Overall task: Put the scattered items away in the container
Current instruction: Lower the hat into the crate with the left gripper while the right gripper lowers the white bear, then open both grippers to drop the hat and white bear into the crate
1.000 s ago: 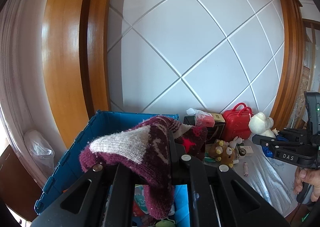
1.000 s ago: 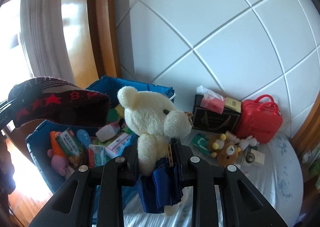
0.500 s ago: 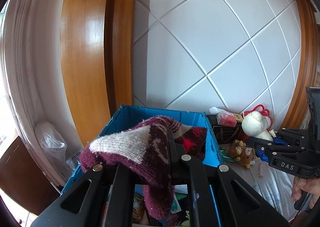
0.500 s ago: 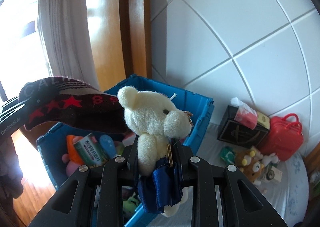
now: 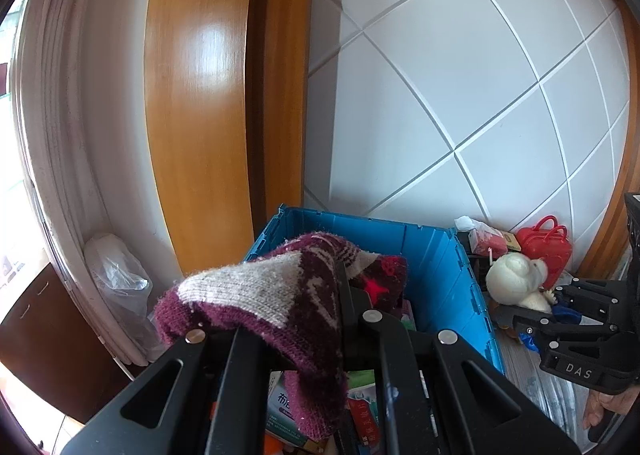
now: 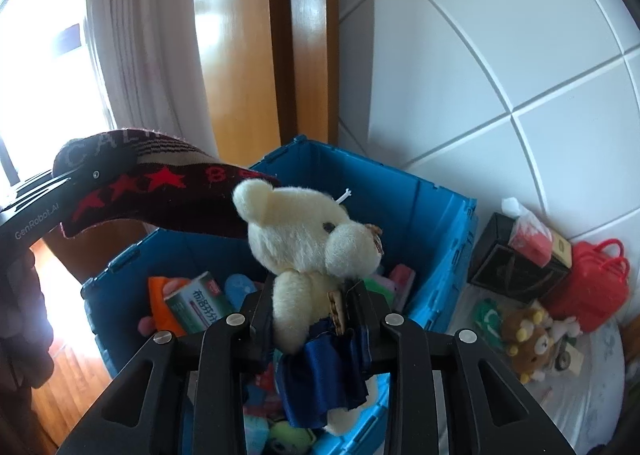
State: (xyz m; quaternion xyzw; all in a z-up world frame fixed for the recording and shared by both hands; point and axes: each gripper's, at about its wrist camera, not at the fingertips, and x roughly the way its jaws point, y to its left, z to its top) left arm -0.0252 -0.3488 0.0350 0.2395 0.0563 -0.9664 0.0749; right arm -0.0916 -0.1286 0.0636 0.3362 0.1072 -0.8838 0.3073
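The left hand-held gripper (image 5: 344,295) is clamped tight on a maroon and cream knitted hat (image 5: 280,295), which drapes over its fingers and hangs directly above the open blue crate (image 5: 436,275). The right hand-held gripper (image 6: 316,303) carries a cream teddy bear (image 6: 308,239) by its body, and its jaws are starting to open with the bear between them. In the right wrist view the bear sits upright over the crate's near right part, with toys and a green box (image 6: 196,303) below it, so both loads only need to fall straight down. The hat's long side runs across the crate toward the bear. The left gripper looks nearer the crate's middle.

Compared with a second ago, both grippers have swung leftward: the crate now fills the space beneath them, while the red case (image 6: 592,287) and brown bear (image 6: 528,339) on the bed lie off to the right.
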